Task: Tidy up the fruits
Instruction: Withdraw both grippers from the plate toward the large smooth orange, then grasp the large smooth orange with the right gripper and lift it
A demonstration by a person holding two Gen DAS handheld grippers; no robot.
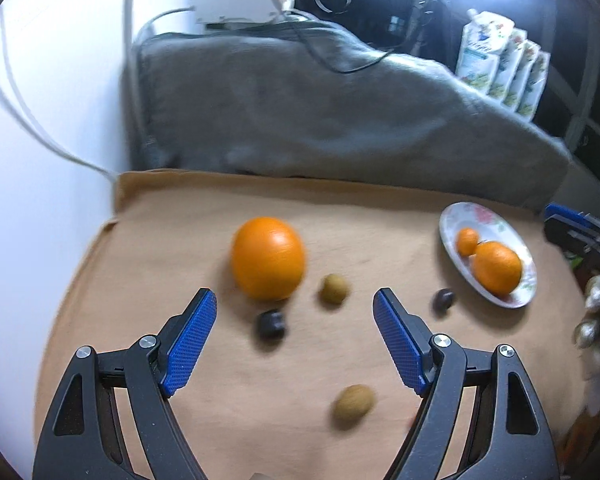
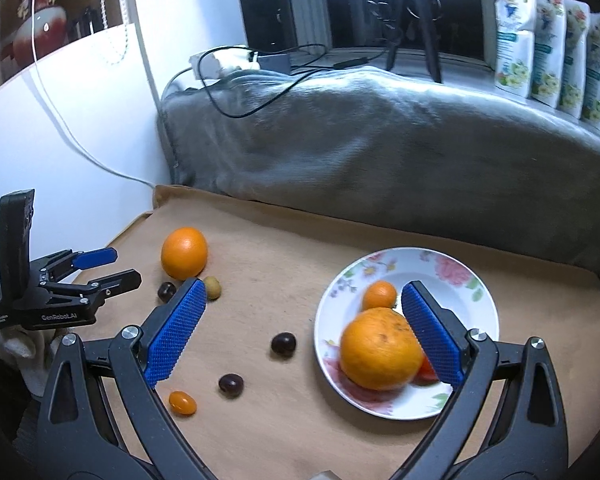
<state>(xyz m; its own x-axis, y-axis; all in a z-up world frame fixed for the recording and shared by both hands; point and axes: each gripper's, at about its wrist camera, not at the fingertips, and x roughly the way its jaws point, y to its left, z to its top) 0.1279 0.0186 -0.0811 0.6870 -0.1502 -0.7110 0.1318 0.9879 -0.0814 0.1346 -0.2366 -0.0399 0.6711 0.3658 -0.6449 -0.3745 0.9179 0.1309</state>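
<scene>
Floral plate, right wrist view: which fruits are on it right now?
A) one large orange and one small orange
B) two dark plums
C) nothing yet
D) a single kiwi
A: the floral plate holds a large orange with a small orange just behind it; the dark fruits lie on the tan cloth.

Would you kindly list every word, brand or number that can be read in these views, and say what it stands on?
"GenRobot.AI": on the black body of the left gripper, seen from the right wrist.
Small white print beside it, on the same body: too small to read.
Printing on the white pouches by the window: too blurred to read.
</scene>
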